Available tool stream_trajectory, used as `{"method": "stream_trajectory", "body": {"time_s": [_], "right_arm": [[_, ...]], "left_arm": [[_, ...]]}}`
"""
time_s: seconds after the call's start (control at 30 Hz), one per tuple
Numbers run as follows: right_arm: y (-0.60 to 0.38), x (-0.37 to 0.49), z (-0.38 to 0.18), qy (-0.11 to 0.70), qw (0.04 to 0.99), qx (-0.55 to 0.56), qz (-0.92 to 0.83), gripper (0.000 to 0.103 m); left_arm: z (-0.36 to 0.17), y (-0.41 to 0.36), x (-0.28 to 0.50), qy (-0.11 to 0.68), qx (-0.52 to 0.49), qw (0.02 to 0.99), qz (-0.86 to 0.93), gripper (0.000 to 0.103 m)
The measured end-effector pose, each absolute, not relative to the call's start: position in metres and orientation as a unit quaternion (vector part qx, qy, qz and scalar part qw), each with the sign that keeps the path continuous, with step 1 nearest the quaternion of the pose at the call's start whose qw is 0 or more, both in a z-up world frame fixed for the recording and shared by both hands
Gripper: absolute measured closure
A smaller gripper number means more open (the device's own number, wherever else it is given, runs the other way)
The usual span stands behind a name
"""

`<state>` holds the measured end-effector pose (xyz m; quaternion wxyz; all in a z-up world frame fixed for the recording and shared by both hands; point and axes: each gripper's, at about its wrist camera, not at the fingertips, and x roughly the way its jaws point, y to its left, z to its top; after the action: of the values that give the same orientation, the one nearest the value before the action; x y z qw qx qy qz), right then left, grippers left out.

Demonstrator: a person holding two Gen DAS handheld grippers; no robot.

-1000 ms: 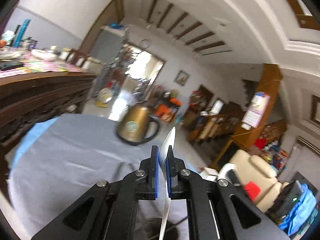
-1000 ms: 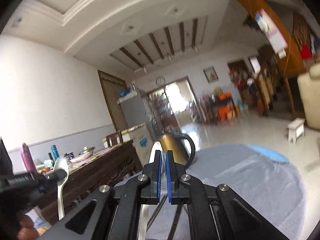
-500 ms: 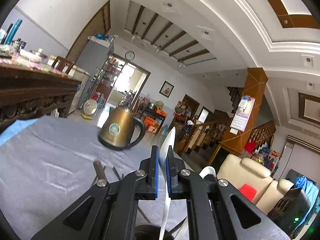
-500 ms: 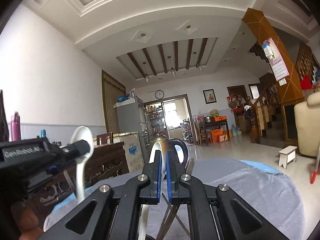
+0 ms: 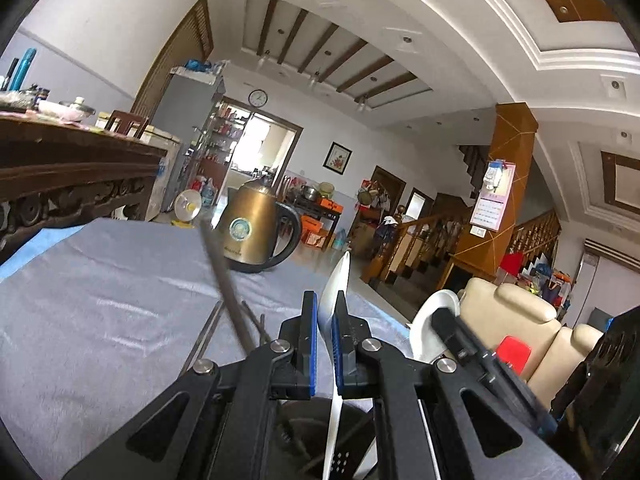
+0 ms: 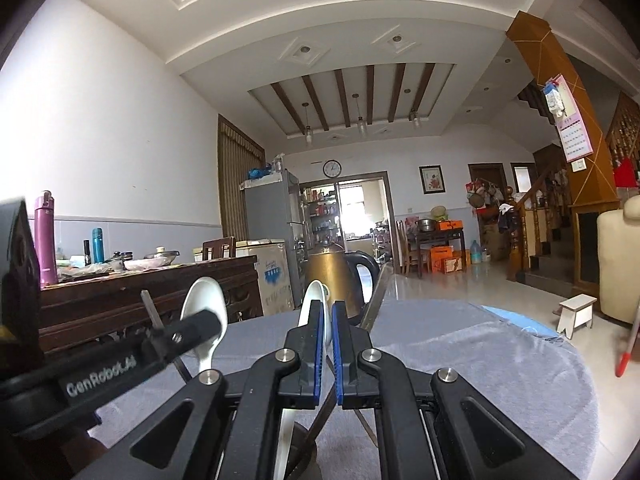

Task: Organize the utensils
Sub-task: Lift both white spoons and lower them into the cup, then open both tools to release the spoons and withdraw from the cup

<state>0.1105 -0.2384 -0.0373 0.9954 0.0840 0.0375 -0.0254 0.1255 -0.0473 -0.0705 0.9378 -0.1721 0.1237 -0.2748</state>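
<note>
In the left wrist view my left gripper (image 5: 325,320) is shut on a white spoon (image 5: 336,280), bowl up and edge-on. Its handle hangs down over a dark perforated holder (image 5: 304,432) directly below. Dark chopsticks (image 5: 224,280) lean out of that holder to the left. My right gripper (image 6: 328,320) is shut on a second white spoon (image 6: 314,300), also upright over the holder (image 6: 304,452). Each view shows the other gripper close beside it: the right one's spoon (image 5: 436,328), and the left one's spoon (image 6: 204,312).
A brass kettle (image 5: 256,228) with a black handle stands at the far side of the grey cloth-covered table (image 5: 100,312). A dark wooden sideboard (image 6: 140,292) with bottles and dishes runs along the left. A cream armchair (image 5: 516,320) sits to the right.
Both grippers have sunk toward the table, still holding their spoons. The chopsticks and the holder have come up into view, and the two grippers now sit closer together.
</note>
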Motion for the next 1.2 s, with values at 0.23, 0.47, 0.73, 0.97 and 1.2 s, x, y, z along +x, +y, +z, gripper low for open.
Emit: {"method": "stream_trajectory", "body": {"time_s": [0.23, 0.47, 0.73, 0.97, 1.2], "right_arm": [[-0.237, 0.104, -0.036, 0.059, 0.995, 0.076, -0.005, 0.097], [-0.24, 0.093, -0.032, 0.08, 0.994, 0.079, 0.007, 0.089], [-0.251, 0.08, -0.015, 0.068, 0.993, 0.094, -0.005, 0.052], [-0.275, 0.086, -0.018, 0.104, 0.987, 0.116, -0.045, 0.052], [-0.319, 0.088, -0.028, 0.144, 0.972, 0.162, -0.087, 0.051]], "left_arm": [[-0.074, -0.034, 0.113, 0.145, -0.164, 0.939, -0.266, 0.096], [-0.075, -0.018, 0.105, 0.165, -0.176, 0.936, -0.254, 0.081], [-0.068, -0.008, 0.1, 0.167, -0.173, 0.941, -0.236, 0.067], [-0.069, -0.005, 0.106, 0.213, -0.14, 0.948, -0.191, 0.037], [-0.088, 0.017, 0.136, 0.321, -0.139, 0.928, -0.128, 0.033]]}}
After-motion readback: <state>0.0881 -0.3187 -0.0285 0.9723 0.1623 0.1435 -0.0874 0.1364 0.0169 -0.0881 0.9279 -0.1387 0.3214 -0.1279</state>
